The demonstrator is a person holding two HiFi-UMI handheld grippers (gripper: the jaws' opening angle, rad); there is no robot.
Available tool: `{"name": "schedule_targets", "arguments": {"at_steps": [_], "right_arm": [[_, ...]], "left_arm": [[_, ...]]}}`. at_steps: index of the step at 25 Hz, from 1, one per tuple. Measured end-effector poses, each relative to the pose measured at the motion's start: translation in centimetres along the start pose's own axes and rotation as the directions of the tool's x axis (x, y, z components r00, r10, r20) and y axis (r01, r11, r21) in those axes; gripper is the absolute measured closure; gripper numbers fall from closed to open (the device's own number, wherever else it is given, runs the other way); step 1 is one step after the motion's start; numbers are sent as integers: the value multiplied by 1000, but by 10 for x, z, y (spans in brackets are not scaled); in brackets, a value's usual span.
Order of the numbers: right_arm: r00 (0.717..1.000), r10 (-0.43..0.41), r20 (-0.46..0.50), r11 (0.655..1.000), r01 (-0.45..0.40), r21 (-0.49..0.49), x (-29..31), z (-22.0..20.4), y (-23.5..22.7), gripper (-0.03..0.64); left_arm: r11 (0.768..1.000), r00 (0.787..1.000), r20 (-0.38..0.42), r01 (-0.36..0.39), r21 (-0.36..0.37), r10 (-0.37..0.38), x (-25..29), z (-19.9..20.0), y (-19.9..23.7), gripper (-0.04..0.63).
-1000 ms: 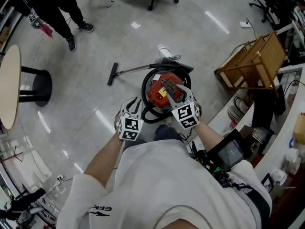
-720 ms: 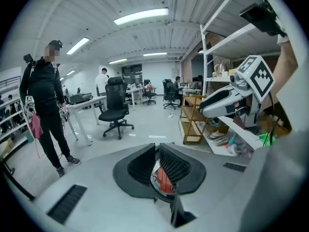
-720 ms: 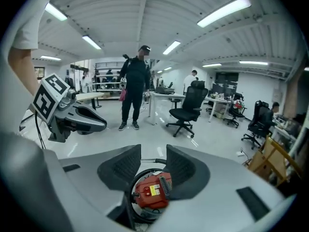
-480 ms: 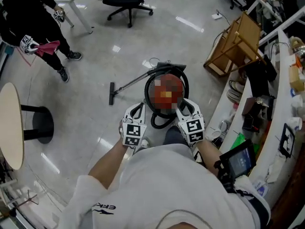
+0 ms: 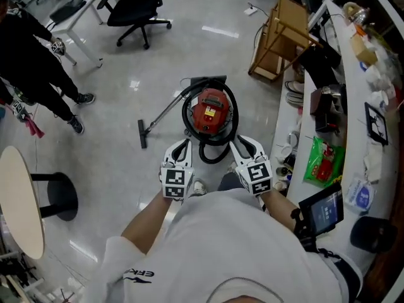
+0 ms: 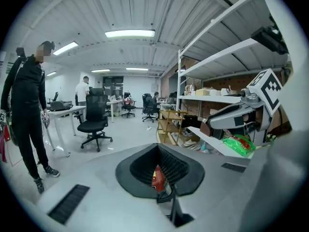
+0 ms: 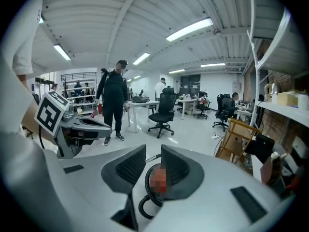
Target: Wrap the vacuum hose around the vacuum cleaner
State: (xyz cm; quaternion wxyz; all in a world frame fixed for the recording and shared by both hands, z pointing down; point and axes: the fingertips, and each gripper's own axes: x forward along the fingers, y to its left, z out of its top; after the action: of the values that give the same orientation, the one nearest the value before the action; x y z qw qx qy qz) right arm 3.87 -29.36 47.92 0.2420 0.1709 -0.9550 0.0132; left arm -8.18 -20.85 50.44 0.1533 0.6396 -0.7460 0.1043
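The red vacuum cleaner (image 5: 210,112) stands on the floor with its black hose (image 5: 214,151) coiled round the body and one loop hanging toward me. Its wand and floor head (image 5: 142,133) lie out to the left. My left gripper (image 5: 180,149) hovers short of the vacuum, shut and empty; its view shows the vacuum (image 6: 157,180) through the closed jaws (image 6: 159,151). My right gripper (image 5: 242,148) is beside it, clear of the hose. Its jaws (image 7: 153,162) have just been closing and still stand apart with nothing between them; below them lies the hose (image 7: 144,204).
A wooden rack (image 5: 278,36) lies tipped behind the vacuum. A counter (image 5: 353,106) with a green bag (image 5: 322,160) and a tablet (image 5: 325,210) runs along the right. A person (image 5: 31,68), an office chair (image 5: 136,11) and a round table (image 5: 19,201) are at the left.
Both grippers have drawn back from the vacuum toward me and risen. The right one was over the vacuum's top; now both hang clear of it. The head view has shifted.
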Motion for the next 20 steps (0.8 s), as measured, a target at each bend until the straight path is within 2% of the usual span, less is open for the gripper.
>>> {"name": "schedule_targets", "arguments": {"at_steps": [13,20], "right_arm": [[998,-26,50,997,22,80,-86,-30,-5,549],[996,-66,62,993,60,99,-119,-47,-21,598]], "left_arm": [[998,997,41,66,15,-66,-19,16,-95,592],[996,995,38,89,18,-90,-25,15,-136,592]]}}
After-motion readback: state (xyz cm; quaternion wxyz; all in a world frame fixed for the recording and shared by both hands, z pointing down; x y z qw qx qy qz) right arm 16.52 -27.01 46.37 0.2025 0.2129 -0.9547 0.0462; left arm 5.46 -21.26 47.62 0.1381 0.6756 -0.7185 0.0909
